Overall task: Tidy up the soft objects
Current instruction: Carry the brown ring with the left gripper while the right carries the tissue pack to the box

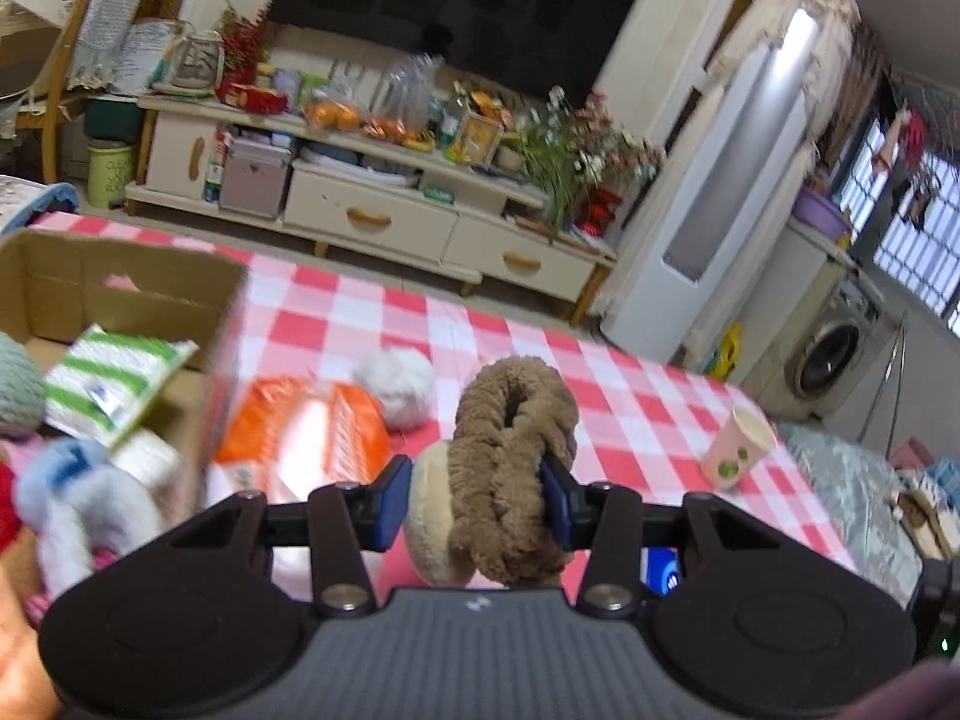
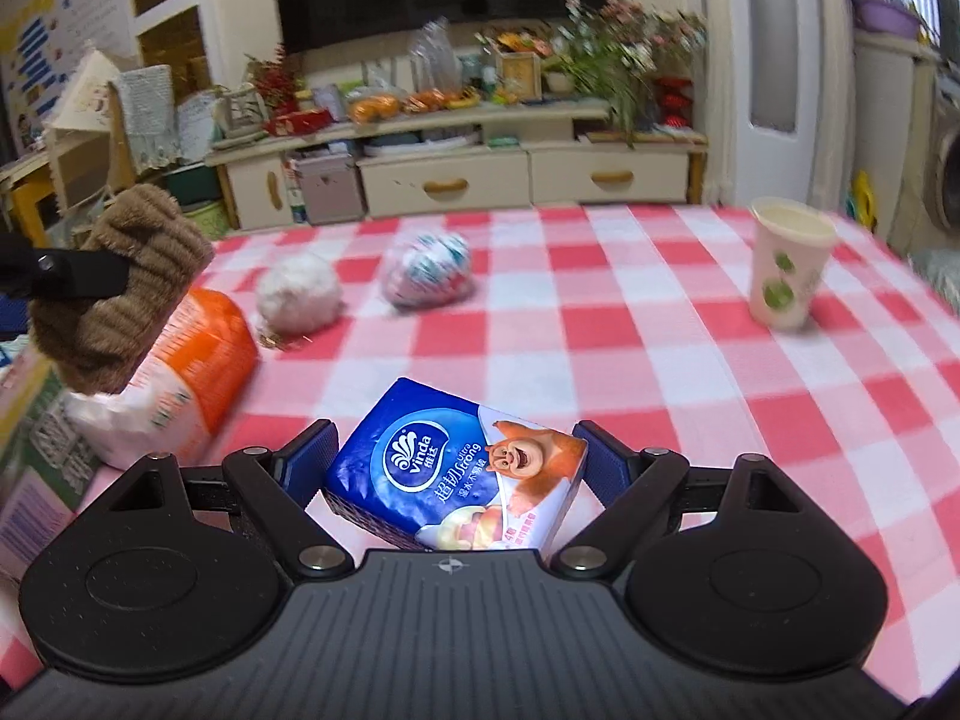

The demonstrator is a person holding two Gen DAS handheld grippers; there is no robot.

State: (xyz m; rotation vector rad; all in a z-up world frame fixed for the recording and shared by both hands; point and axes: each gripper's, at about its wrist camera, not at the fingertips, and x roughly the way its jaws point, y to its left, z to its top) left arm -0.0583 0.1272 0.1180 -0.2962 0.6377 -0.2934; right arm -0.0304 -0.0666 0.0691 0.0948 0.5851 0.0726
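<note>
Judging progress from my left wrist view, the cardboard box (image 1: 120, 300) at nine o'clock already holds several soft things: a green-striped cloth (image 1: 114, 381), a pale blue plush (image 1: 78, 492) and a grey knitted piece (image 1: 18, 384), so I'd say the sorting is well under way. My left gripper (image 1: 477, 501) is clamped on a brown plush toy (image 1: 510, 468), its blue pads pressed into the fur on both sides, carried above the checked tablecloth (image 1: 630, 396) with the box off to its left.

Left on the cloth, as I read it: an orange-and-white pack (image 2: 198, 360) at ten o'clock in my right view, a white fluffy ball (image 2: 298, 294) at eleven, and a blue-and-white wrapped bundle (image 2: 429, 270) near twelve. A paper cup (image 2: 786, 264) stands at two o'clock; I doubt it counts as soft.

My right gripper (image 2: 453, 468) is spread wide around a blue tissue pack (image 2: 456, 474), which lies between the fingers. Neither pad seems to squeeze it, though I cannot tell whether they touch.
</note>
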